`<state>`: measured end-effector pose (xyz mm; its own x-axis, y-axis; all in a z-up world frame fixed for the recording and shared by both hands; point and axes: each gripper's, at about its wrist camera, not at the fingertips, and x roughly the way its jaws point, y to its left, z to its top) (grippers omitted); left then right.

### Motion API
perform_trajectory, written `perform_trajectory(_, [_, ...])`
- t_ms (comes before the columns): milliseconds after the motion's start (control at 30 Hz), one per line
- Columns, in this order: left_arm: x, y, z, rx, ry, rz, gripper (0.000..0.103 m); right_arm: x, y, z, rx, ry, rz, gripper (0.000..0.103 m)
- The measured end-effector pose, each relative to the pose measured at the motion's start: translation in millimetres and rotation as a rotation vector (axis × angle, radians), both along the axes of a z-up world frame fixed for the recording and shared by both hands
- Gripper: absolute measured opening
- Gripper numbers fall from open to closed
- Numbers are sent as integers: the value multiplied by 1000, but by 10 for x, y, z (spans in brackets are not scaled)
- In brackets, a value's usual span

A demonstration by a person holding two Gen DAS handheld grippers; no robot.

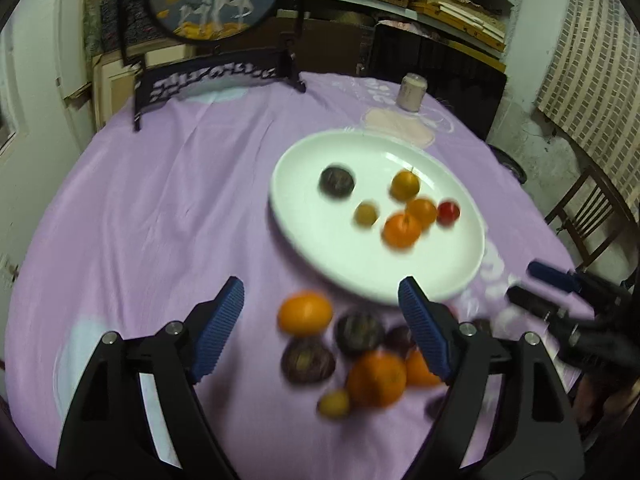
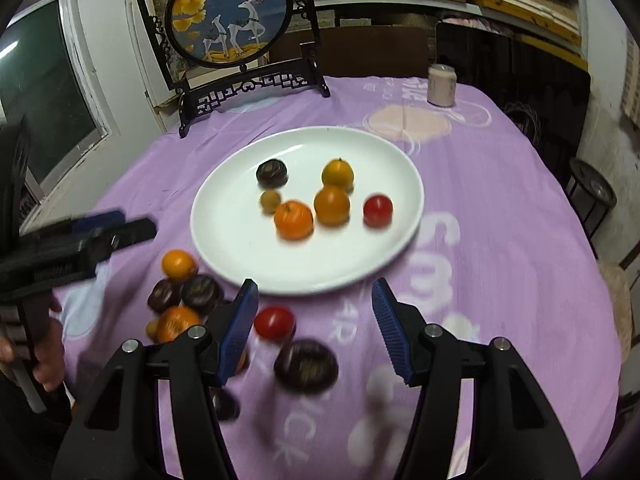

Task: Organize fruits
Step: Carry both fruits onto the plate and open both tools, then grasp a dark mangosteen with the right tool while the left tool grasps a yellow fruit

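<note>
A white plate (image 1: 304, 224) (image 2: 216, 236) on the purple cloth holds several fruits: oranges (image 2: 293, 219), a dark purple fruit (image 2: 272, 172), a small yellow-green one (image 2: 270, 200) and a red one (image 2: 377, 210). More fruit lies loose on the cloth in front of the plate: an orange (image 1: 305, 313), dark purple fruits (image 1: 307, 360), a red fruit (image 2: 274, 322) and a dark fruit (image 2: 306, 365). My left gripper (image 1: 321, 305) is open above the loose pile, holding nothing. My right gripper (image 2: 314, 308) is open above the red and dark fruits, holding nothing.
A round deer picture on a black carved stand (image 2: 230, 20) is at the table's back. A small pale jar (image 2: 441, 84) stands at the back right. A wooden chair (image 1: 588, 220) is beside the table on the right. Shelves with stacked boards line the back wall.
</note>
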<state>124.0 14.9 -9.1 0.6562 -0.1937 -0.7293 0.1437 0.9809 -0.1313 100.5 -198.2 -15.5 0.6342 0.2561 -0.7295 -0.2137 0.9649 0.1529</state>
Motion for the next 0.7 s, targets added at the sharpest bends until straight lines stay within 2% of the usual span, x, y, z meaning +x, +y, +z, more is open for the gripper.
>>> perform_trajectory(133, [-199, 129, -99, 10, 27, 29, 81, -101, 9, 73, -4, -27, -5, 60])
perform_trajectory(233, [-293, 229, -161, 5, 44, 46, 81, -183, 25, 32, -12, -15, 1, 60])
perform_trajectory(500, [-504, 241, -308, 50, 58, -7, 81, -294, 114, -394, -64, 100, -2, 60])
perform_trajectory(700, [-577, 235, -405, 41, 85, -34, 81, -135, 164, -603, -81, 121, -14, 60])
